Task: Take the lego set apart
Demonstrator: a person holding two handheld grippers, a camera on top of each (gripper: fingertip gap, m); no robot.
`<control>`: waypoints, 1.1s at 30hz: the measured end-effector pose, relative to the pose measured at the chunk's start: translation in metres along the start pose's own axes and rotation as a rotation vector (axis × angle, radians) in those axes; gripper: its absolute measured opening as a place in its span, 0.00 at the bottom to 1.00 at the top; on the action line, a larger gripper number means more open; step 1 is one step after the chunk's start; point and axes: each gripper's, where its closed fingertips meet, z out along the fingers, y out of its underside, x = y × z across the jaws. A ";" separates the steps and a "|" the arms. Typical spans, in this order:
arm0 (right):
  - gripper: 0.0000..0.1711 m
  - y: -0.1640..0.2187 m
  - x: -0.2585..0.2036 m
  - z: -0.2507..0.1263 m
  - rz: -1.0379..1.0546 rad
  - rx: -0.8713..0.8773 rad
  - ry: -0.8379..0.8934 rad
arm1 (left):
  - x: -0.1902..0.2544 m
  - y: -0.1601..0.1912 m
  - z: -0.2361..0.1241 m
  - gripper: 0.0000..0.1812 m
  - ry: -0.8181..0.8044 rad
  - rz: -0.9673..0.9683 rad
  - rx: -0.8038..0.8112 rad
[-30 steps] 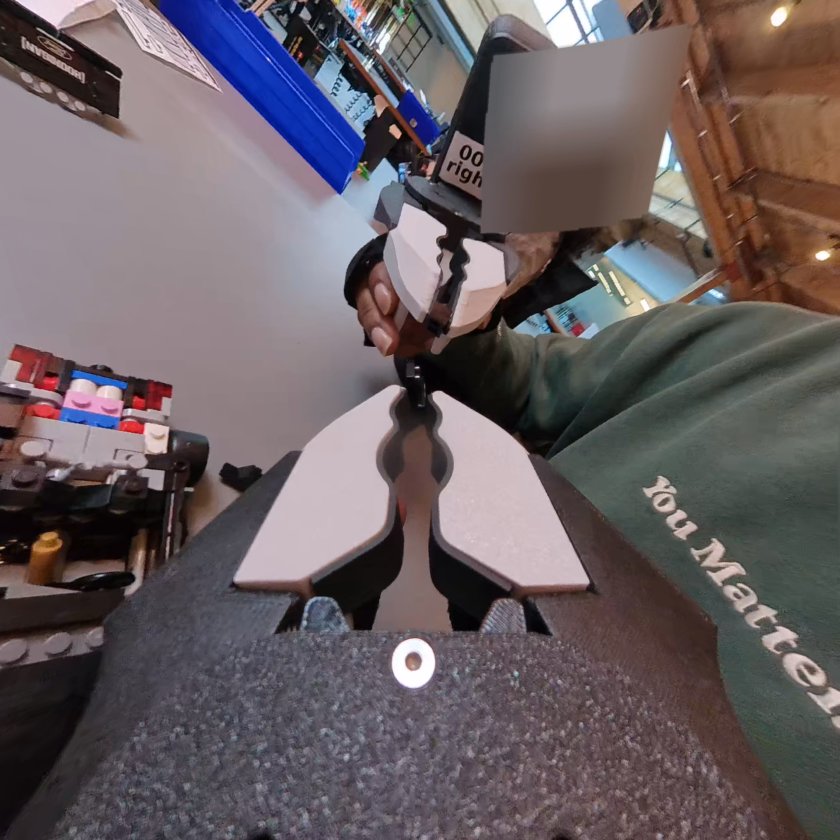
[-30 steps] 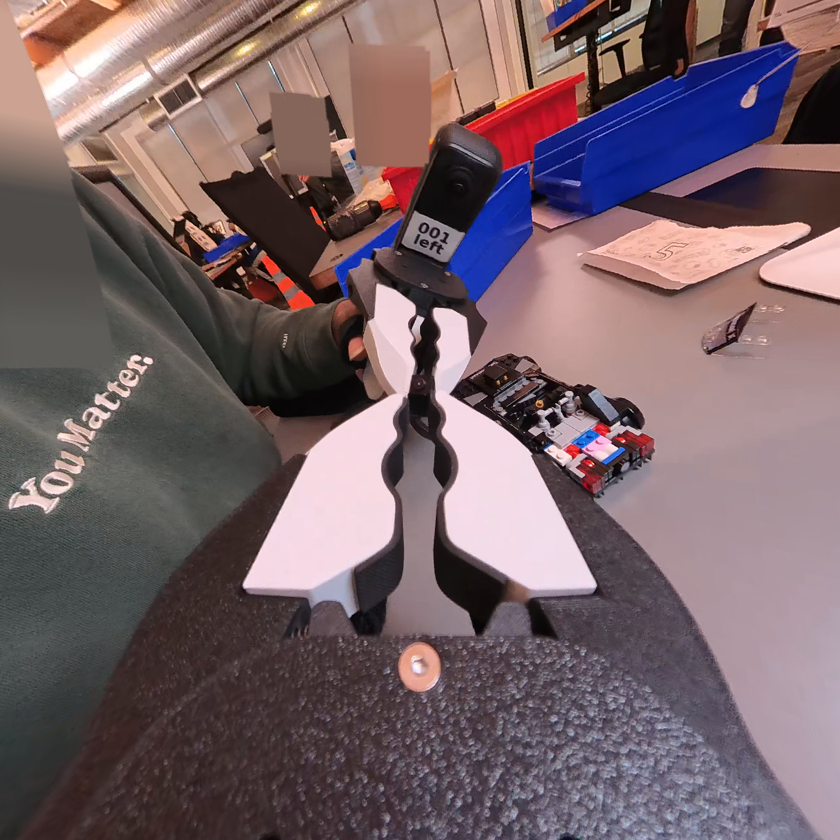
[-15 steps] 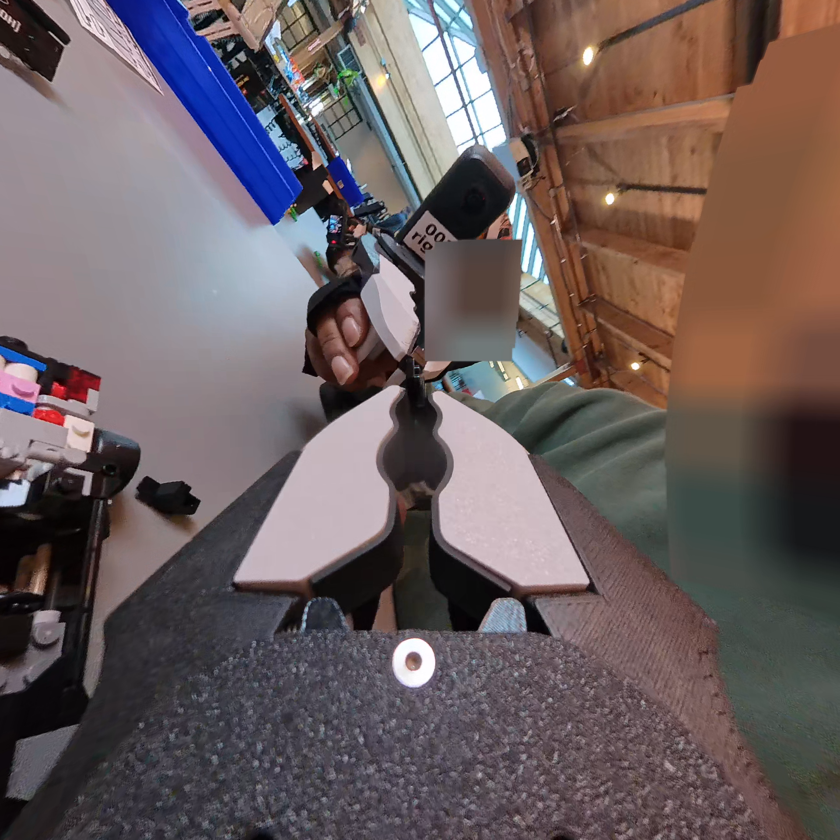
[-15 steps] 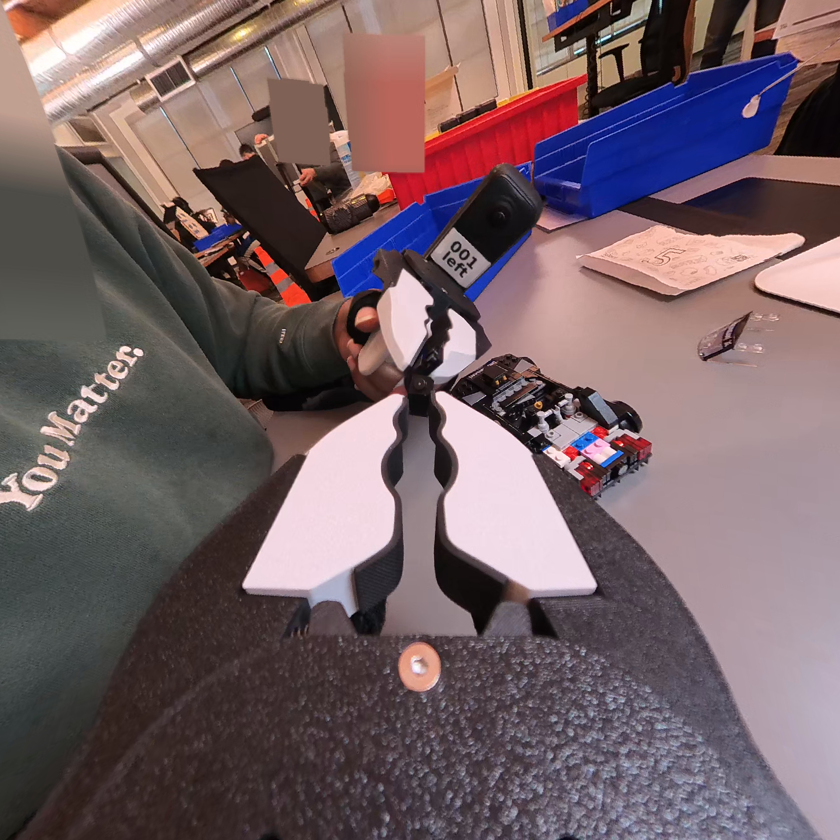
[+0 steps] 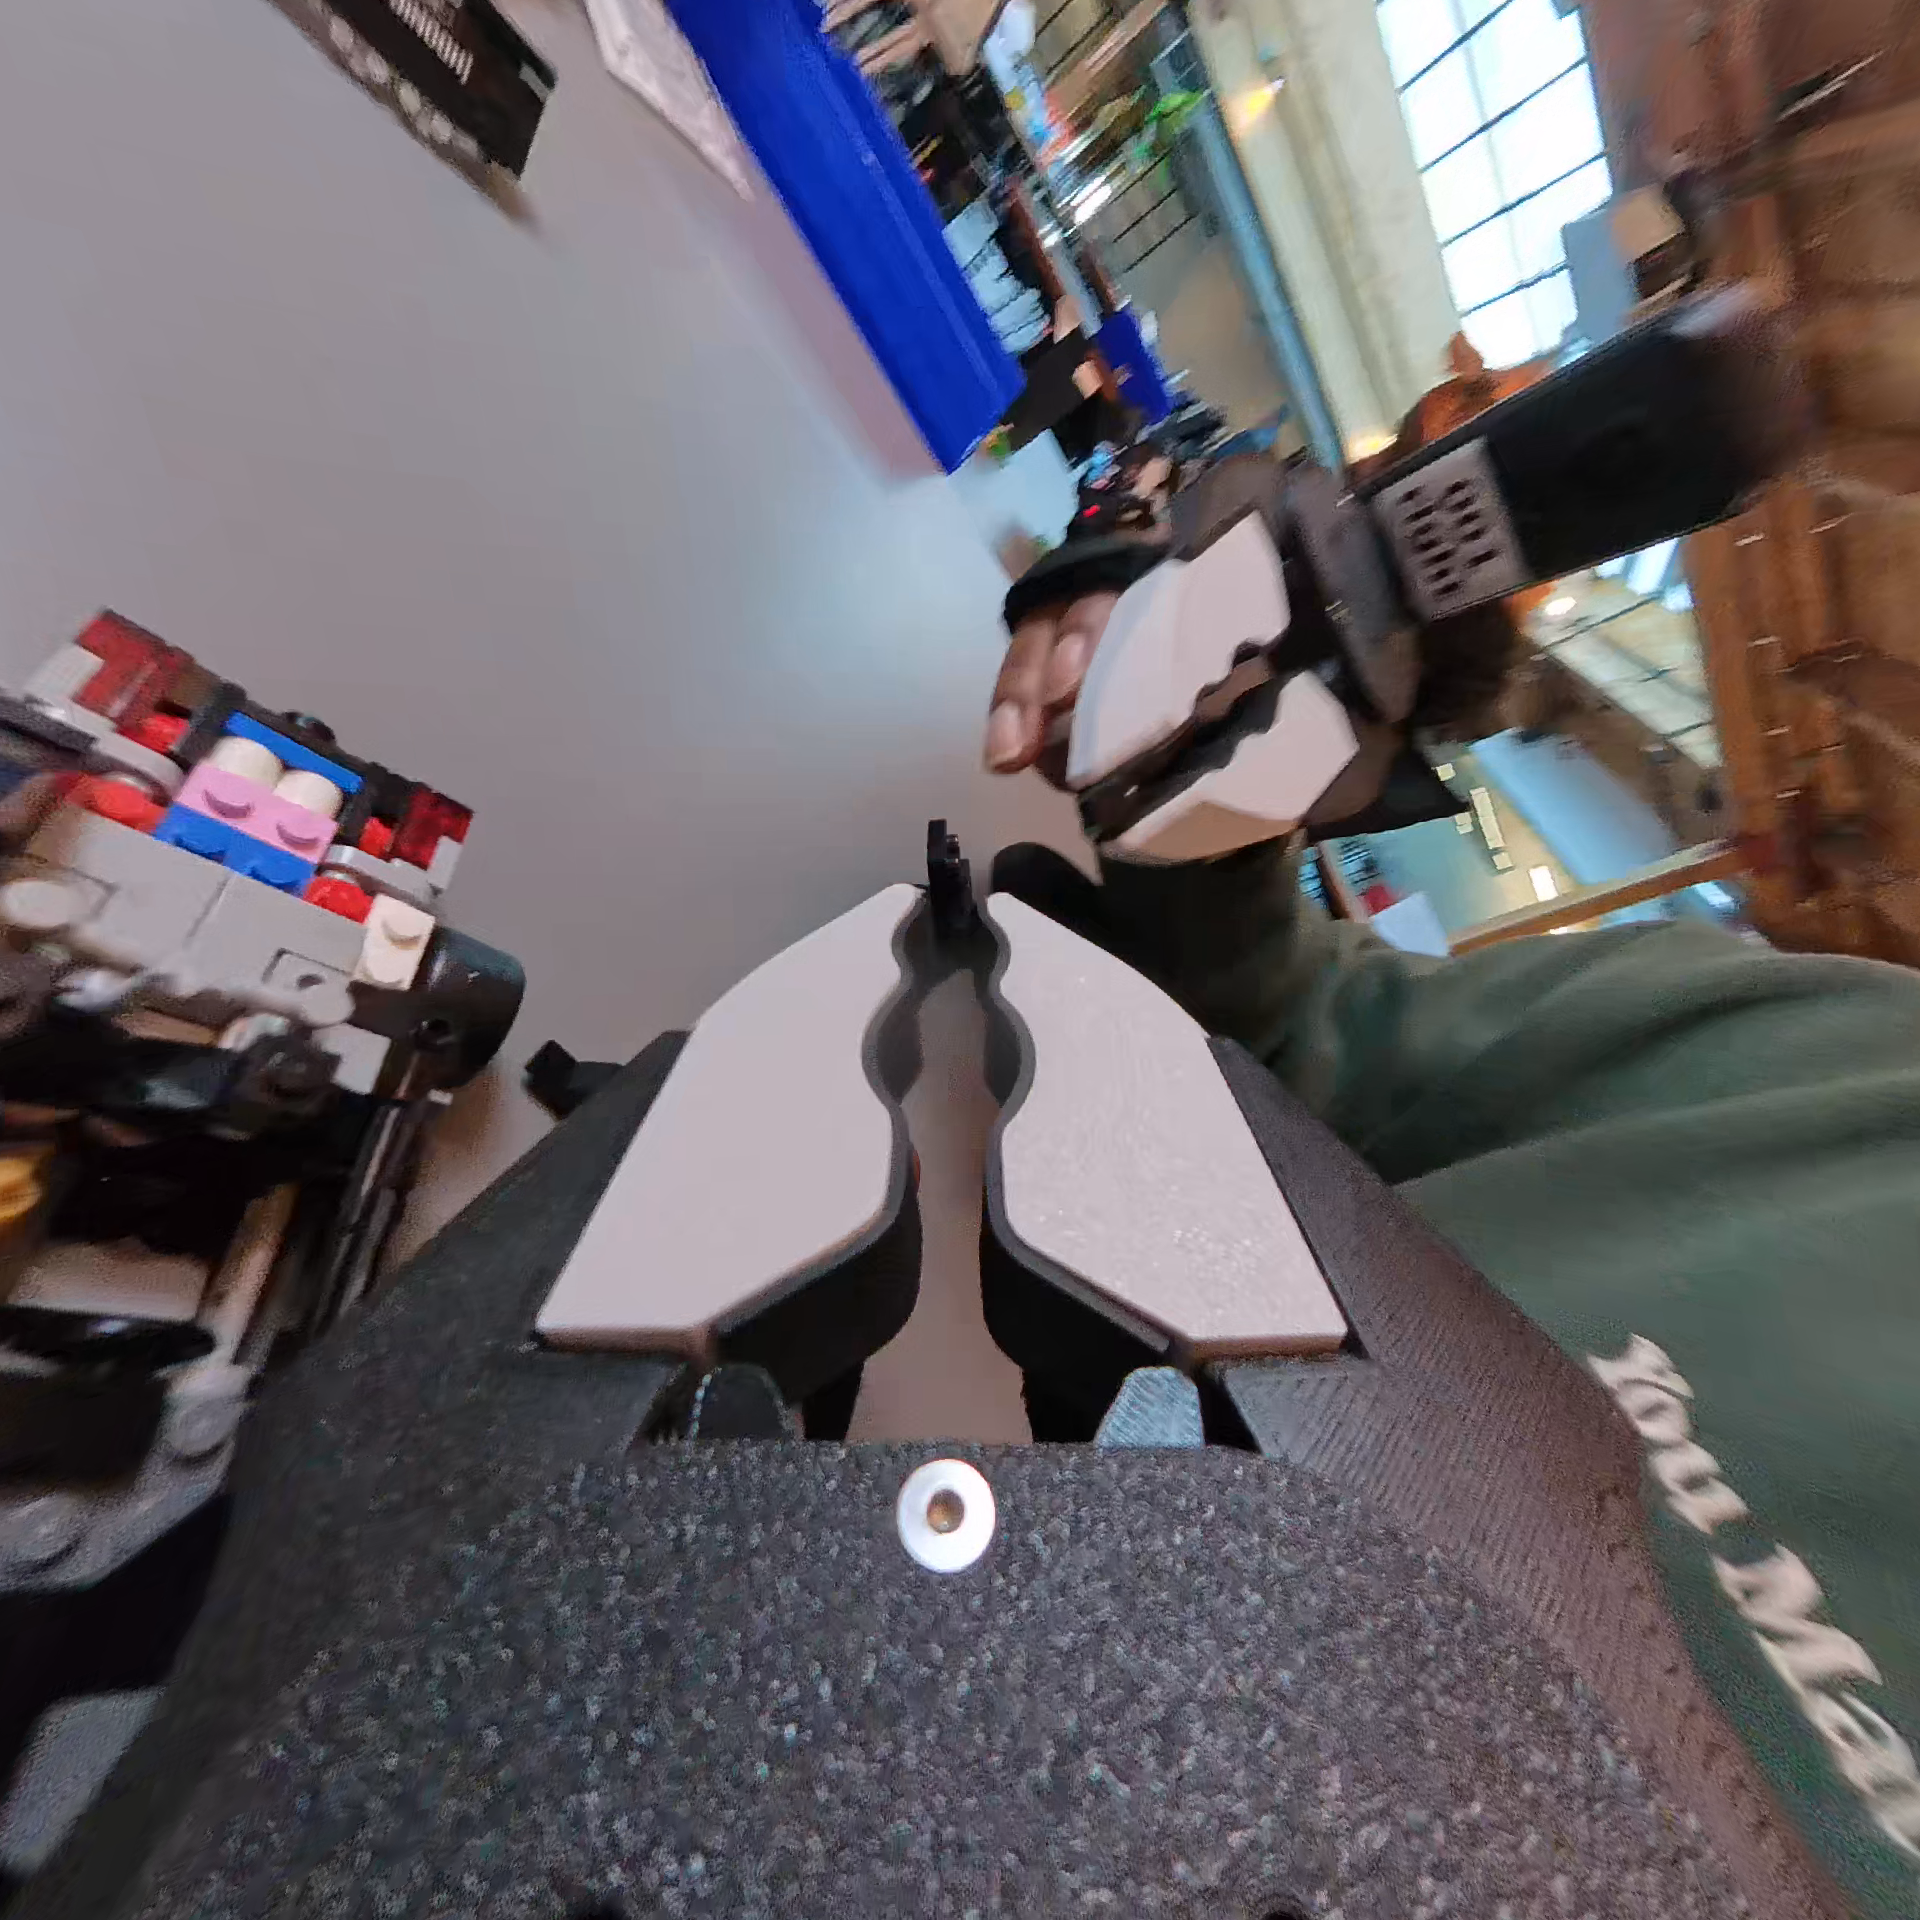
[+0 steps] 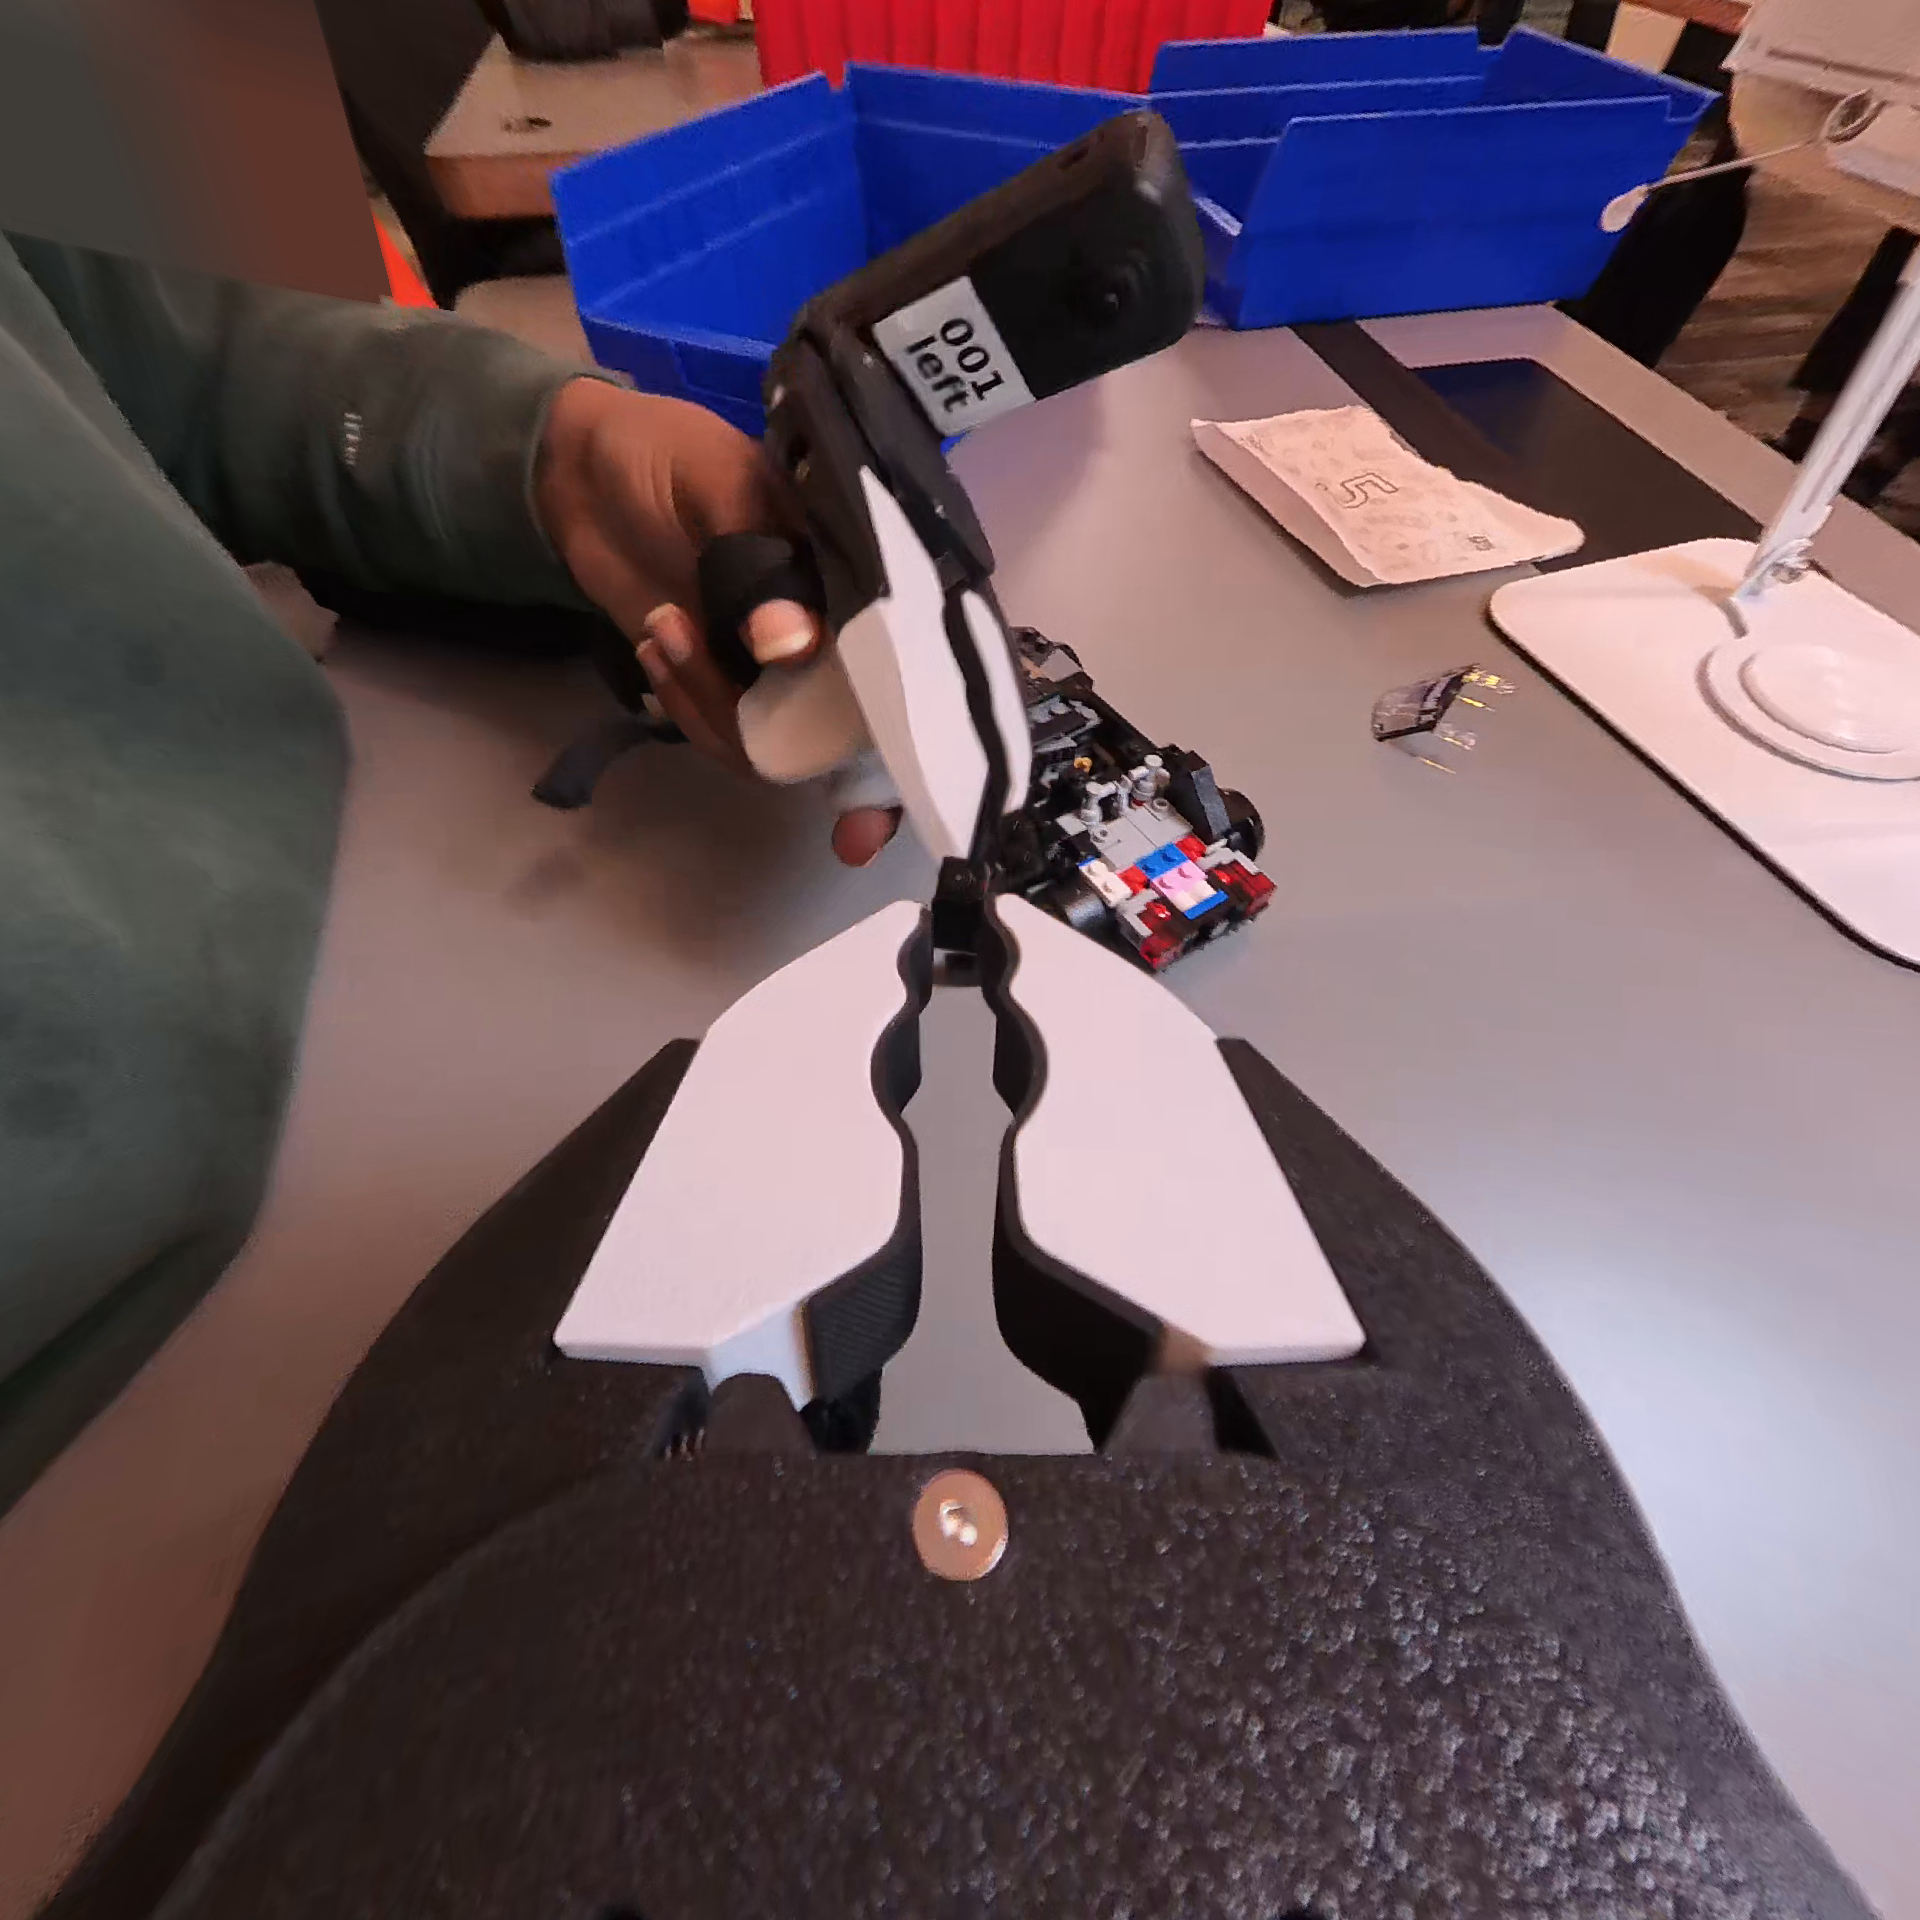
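One: Two grippers show in the left wrist view. What does each hold?

Two: Left gripper (image 5: 951, 904): fingers clenched, pinching a black piece (image 5: 948, 878) that sticks out past the tips. Right gripper (image 5: 1086, 816): up and to the right, apart from that piece, fingers drawn together. This view is too blurred to show anything between them.

One: And the lego car?

Two: Lego car (image 5: 239, 914): on the table (image 5: 520, 416), close by on the left gripper's left side, with its coloured-brick end uppermost in the picture. A loose black bit (image 5: 561, 1065) lies on the table between the car and the gripper.

One: Right wrist view?

Two: Right gripper (image 6: 961, 920): fingers nearly closed on a black piece (image 6: 956, 925). The left gripper (image 6: 966, 857) comes down tip to tip onto it. Whether both hold one piece or two separated halves cannot be told.

One: Where is the car from here?

Two: Lego car (image 6: 1143, 831): beyond the tips and to the right. Its long axis runs from far left to near right, coloured end toward the right gripper. The left gripper looks nearer to it, judging by how close the car sits in that gripper's own view. A clear part (image 6: 1434, 707) lies well apart, farther right.
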 end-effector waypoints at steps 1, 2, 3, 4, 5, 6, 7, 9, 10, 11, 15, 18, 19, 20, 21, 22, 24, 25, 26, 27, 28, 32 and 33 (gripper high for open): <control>0.05 0.001 0.003 -0.004 -0.005 -0.007 0.018 | -0.002 0.005 0.008 0.04 -0.031 0.011 -0.020; 0.05 0.002 0.006 -0.008 -0.005 -0.016 0.037 | -0.003 0.009 0.016 0.04 -0.056 0.017 -0.032; 0.05 0.003 0.010 -0.011 0.000 -0.025 0.058 | -0.005 0.014 0.024 0.04 -0.074 0.021 -0.044; 0.05 0.005 0.014 -0.015 0.008 -0.032 0.075 | -0.006 0.019 0.033 0.04 -0.090 0.018 -0.058; 0.05 0.007 0.017 -0.018 0.018 -0.038 0.089 | -0.008 0.023 0.041 0.04 -0.106 0.013 -0.069; 0.05 0.010 0.019 -0.021 0.027 -0.043 0.097 | -0.011 0.029 0.047 0.04 -0.127 0.021 -0.089; 0.05 0.013 0.020 -0.023 0.032 -0.053 0.099 | -0.017 0.034 0.052 0.04 -0.163 0.043 -0.112; 0.05 0.019 0.022 -0.026 0.030 -0.077 0.114 | -0.026 0.039 0.057 0.04 -0.219 0.092 -0.144; 0.05 0.023 0.023 -0.028 0.030 -0.088 0.122 | -0.028 0.040 0.058 0.04 -0.237 0.117 -0.153; 0.05 0.025 0.024 -0.029 0.033 -0.096 0.127 | -0.030 0.040 0.057 0.06 -0.260 0.147 -0.161; 0.05 0.030 0.025 -0.032 0.047 -0.101 0.135 | -0.032 0.039 0.051 0.18 -0.323 0.245 -0.204; 0.05 0.031 0.027 -0.034 0.048 -0.106 0.144 | -0.026 0.036 0.042 0.22 -0.363 0.356 -0.228; 0.05 0.032 0.028 -0.034 0.050 -0.109 0.147 | -0.024 0.035 0.038 0.22 -0.376 0.401 -0.236; 0.05 0.033 0.028 -0.035 0.052 -0.113 0.151 | -0.022 0.035 0.034 0.21 -0.388 0.441 -0.251; 0.05 0.034 0.029 -0.035 0.055 -0.117 0.152 | -0.022 0.034 0.030 0.21 -0.402 0.470 -0.262; 0.05 0.035 0.029 -0.036 0.060 -0.123 0.154 | -0.023 0.034 0.027 0.21 -0.414 0.489 -0.266; 0.05 0.039 0.030 -0.036 0.072 -0.144 0.153 | -0.026 0.035 0.023 0.19 -0.422 0.513 -0.277; 0.05 0.042 0.029 -0.035 0.079 -0.161 0.141 | -0.028 0.037 0.022 0.18 -0.425 0.514 -0.280; 0.05 0.046 0.024 -0.033 0.086 -0.182 0.111 | -0.031 0.040 0.022 0.18 -0.428 0.514 -0.289; 0.05 0.050 0.018 -0.031 0.089 -0.205 0.075 | -0.033 0.043 0.021 0.18 -0.431 0.514 -0.305; 0.05 0.053 0.012 -0.028 0.085 -0.227 0.048 | -0.033 0.044 0.021 0.18 -0.426 0.517 -0.313; 0.05 0.068 -0.010 -0.008 0.071 -0.324 -0.042 | -0.025 0.038 0.014 0.15 -0.388 0.521 -0.291; 0.05 0.070 -0.015 -0.003 0.072 -0.341 -0.062 | -0.024 0.035 0.011 0.14 -0.388 0.525 -0.282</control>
